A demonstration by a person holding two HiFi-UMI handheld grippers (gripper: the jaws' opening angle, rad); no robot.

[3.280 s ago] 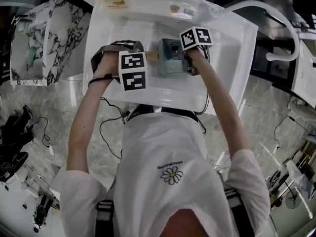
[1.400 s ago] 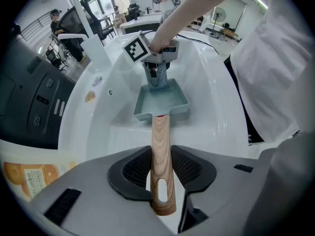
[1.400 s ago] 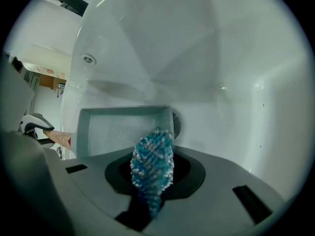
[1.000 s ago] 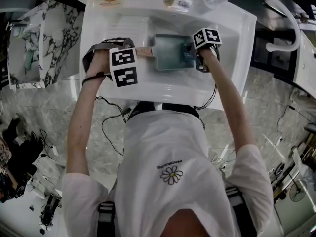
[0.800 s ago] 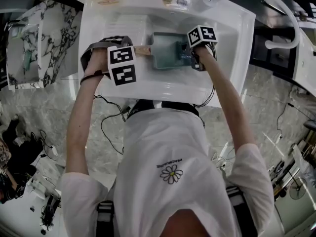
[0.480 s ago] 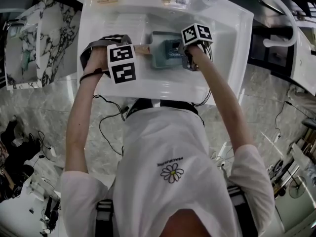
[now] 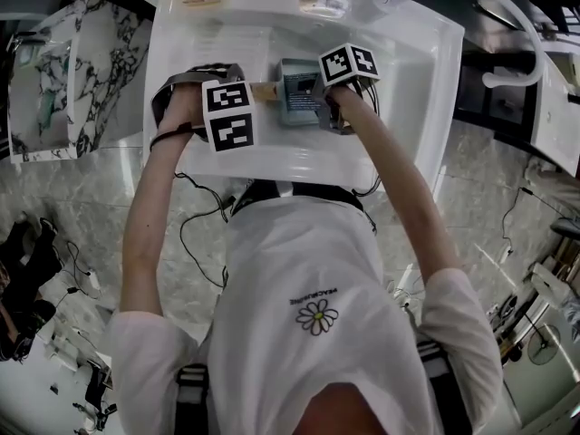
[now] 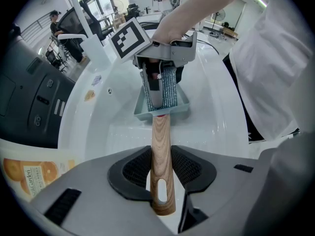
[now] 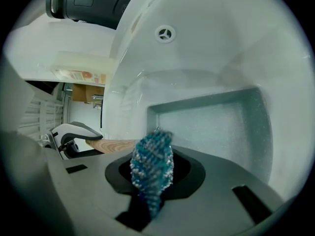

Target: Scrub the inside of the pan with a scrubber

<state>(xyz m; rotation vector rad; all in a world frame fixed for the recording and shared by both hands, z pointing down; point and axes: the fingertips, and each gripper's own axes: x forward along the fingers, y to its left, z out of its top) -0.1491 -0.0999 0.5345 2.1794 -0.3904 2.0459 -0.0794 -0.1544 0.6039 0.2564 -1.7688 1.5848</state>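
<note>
The left claw [image 8: 160,173] is clamping the wooden handle [image 8: 161,141], holding the small square pan [image 7: 297,93] mid-sink [image 7: 417,71]; the right claw [image 9: 153,181] is pinching the blue mesh scrubber [image 9: 151,159] over the pan's inside; scrubber's looking soft and squishy, pan stiff and probably slick, so that handle's looking like the spot to grab.
</note>
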